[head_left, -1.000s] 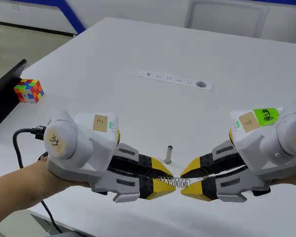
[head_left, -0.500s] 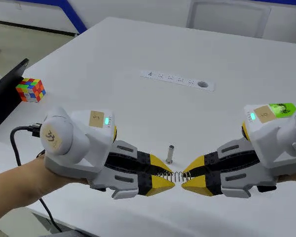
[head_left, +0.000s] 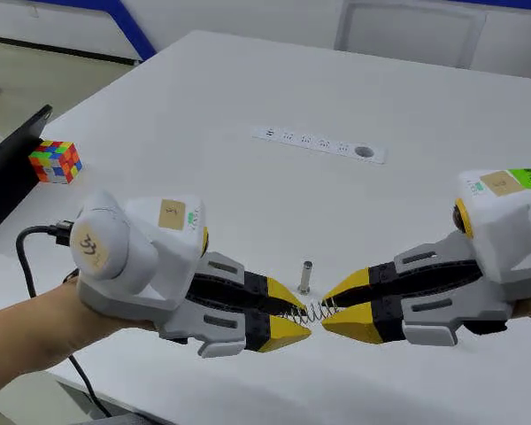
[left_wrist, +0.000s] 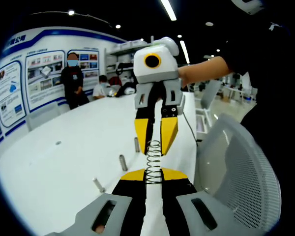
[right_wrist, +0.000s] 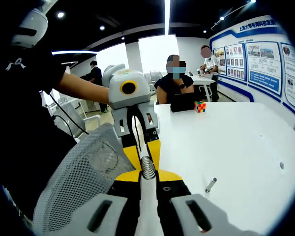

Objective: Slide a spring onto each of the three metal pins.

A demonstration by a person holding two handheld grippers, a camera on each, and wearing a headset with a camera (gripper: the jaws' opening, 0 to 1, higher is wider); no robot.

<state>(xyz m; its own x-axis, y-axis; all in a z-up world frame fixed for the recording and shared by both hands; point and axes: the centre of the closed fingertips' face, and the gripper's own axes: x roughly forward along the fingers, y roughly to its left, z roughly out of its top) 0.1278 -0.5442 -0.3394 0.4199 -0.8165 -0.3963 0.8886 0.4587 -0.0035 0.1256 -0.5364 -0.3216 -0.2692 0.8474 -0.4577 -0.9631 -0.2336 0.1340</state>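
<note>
A small steel spring (head_left: 313, 311) hangs level above the white table (head_left: 248, 195), stretched between the two gripper tips. My left gripper (head_left: 289, 320) is shut on its left end and my right gripper (head_left: 329, 311) is shut on its right end. In the left gripper view the spring (left_wrist: 152, 162) runs from my own jaws up into the right gripper (left_wrist: 156, 140). In the right gripper view the spring (right_wrist: 147, 168) sits in my jaws, facing the left gripper (right_wrist: 140, 147). One metal pin (head_left: 306, 276) stands upright just behind the spring. The left gripper view holds three pins (left_wrist: 122, 162) in a row.
A white power strip (head_left: 319, 144) lies mid-table. A colour cube (head_left: 55, 162) sits at the left edge beside a dark screen (head_left: 9, 168). A black cable (head_left: 31, 266) trails from the left gripper. A mesh chair (left_wrist: 246, 172) stands below the table's edge. People sit across the room.
The right gripper's body has drawn back to the right and tilted, its tips staying on the spring. The left gripper has barely moved. The spring looks slightly shorter.
</note>
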